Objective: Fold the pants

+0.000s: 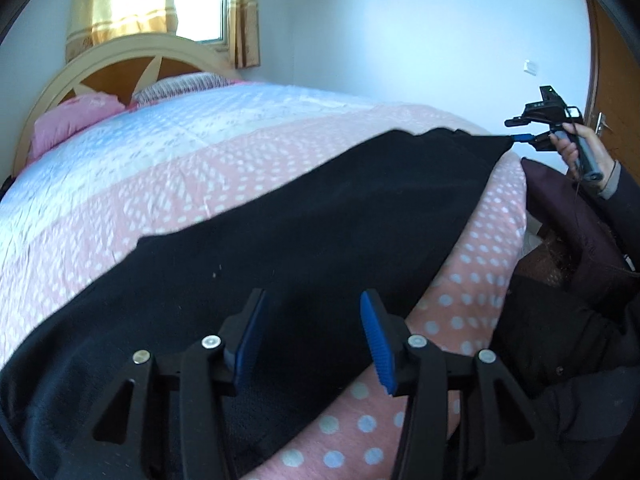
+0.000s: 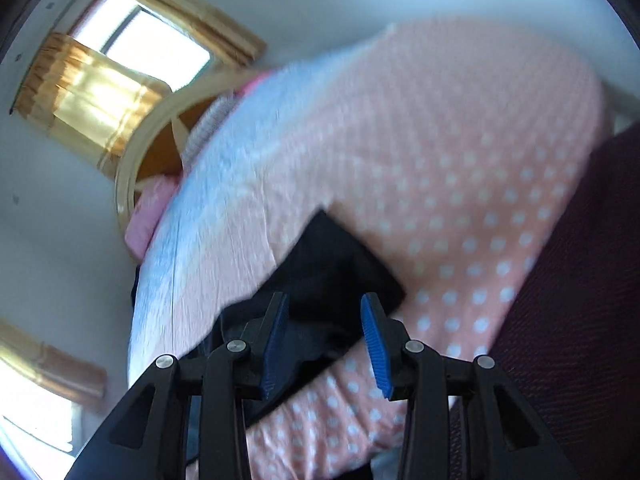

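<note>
Where the left gripper [image 1: 312,336] looks out over the bed, its blue-padded fingers [image 1: 378,344] stand spread with nothing between them, poised above the near end of the black pants [image 1: 300,240]. The right gripper [image 2: 324,344] likewise has its fingers [image 2: 376,348] spread in its own blurred view, with a dark corner of the pants [image 2: 340,272] lying just beyond them; seen from the left wrist, that gripper [image 1: 524,138] sits at the far tip of the garment, though whether it touches the cloth cannot be told at that range. The pants stretch in a long band along the near edge of the bed [image 1: 180,168], on a pink dotted cover [image 1: 472,292] that turns pale blue toward the headboard [image 1: 120,60]. A person's hand [image 1: 576,148] grips the right tool's handle, a dark sleeve [image 1: 624,192] behind it, and dark clothing [image 1: 568,320] crowds the bed's edge on that side. Pink pillows [image 1: 76,116] lie by the headboard, beneath a window with yellow curtains [image 1: 128,0]; a wooden door [image 1: 612,100] stands at the far right.
</note>
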Demonstrator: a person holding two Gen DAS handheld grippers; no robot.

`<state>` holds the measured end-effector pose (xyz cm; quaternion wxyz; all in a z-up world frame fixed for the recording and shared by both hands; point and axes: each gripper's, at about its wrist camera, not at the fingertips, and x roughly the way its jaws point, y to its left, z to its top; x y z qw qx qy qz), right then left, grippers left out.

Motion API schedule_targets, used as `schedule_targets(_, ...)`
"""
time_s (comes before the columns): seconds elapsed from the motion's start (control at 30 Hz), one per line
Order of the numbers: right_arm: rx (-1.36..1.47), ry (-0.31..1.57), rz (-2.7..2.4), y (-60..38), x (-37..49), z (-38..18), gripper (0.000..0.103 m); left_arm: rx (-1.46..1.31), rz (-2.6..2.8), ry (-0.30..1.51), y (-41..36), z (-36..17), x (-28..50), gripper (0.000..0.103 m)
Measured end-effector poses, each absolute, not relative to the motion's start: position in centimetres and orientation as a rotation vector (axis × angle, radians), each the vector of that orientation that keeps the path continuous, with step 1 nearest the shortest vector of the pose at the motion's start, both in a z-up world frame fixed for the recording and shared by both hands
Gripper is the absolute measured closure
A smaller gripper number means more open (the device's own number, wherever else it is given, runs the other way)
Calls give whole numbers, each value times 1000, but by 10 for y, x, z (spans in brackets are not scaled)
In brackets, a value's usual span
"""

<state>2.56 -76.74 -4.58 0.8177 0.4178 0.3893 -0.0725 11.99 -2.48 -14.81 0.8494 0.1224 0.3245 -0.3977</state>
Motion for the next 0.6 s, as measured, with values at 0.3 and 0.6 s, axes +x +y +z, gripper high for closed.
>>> schedule_targets(0.3, 775, 835, -151, -765, 63, -51, 63, 298, -845, 701, -29, -153, 116, 52)
schedule_targets(0.6, 415, 989, -151, -724, 109, -56, 95, 283, -850, 713, -30, -155, 120, 51)
